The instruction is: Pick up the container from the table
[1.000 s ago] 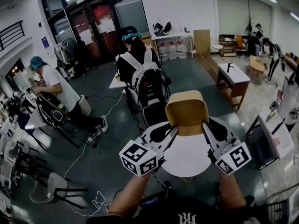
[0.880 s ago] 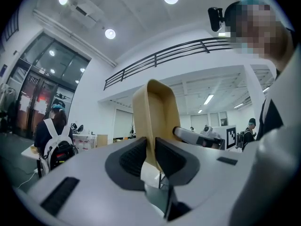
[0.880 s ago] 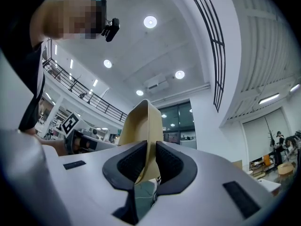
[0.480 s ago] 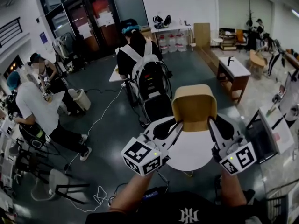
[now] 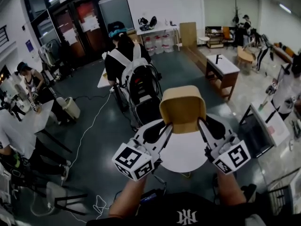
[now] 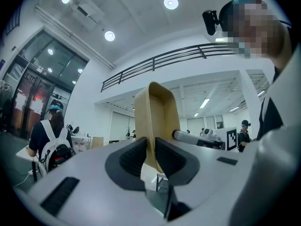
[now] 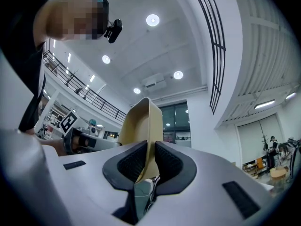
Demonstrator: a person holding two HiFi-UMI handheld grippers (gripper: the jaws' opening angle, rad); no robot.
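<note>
Head view: looking steeply down on a tan container (image 5: 182,108), open-topped with rounded corners, carried between two grippers over the far edge of a round white table (image 5: 184,154). Left gripper (image 5: 166,128) clamped on the container's left wall, right gripper (image 5: 201,124) clamped on its right wall. Square-marker cubes nearest the camera, bare forearms just behind them. Beyond the container, a seated person with a white backpack (image 5: 136,74); further right, a white-topped desk (image 5: 221,66).

Left gripper view: looking along the left gripper (image 6: 149,153), dark ribbed pads pressed onto the thin tan wall from both sides. Container (image 6: 157,114) standing up out of the jaws against ceiling lights and a balcony railing, with floor showing below it. Off to the right, past the container, the right gripper (image 6: 197,140) and its marker cube.

Right gripper view: looking along the right gripper (image 7: 149,161), pads likewise closed tight on the opposite wall. Container (image 7: 138,121) rising from the jaws, tilted a little leftward, backed by ceiling lamps. At the left, the left gripper (image 7: 87,140) reaching in to the other side.
</note>
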